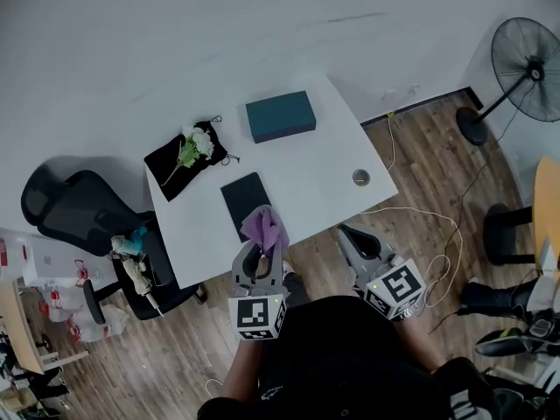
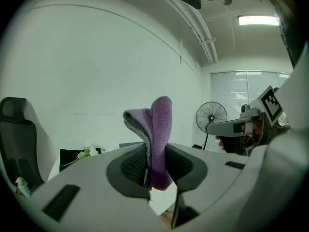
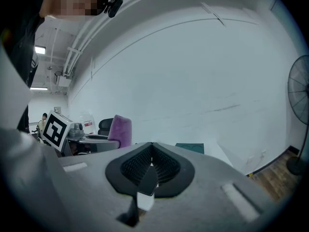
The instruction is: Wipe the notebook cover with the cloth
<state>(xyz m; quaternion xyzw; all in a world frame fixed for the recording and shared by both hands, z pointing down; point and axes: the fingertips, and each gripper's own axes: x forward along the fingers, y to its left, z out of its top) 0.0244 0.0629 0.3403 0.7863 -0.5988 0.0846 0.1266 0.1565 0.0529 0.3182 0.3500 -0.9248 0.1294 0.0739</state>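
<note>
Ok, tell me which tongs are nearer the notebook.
Left. The left tongs, gripping the cloth, hover at the notebook's near edge; the right tongs sit farther, off the table's edge.

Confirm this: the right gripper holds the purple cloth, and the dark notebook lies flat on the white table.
Wrong gripper. The left gripper holds the purple cloth, as the left gripper view shows; the right gripper is shut on nothing. The dark notebook does lie flat on the white table.
</note>
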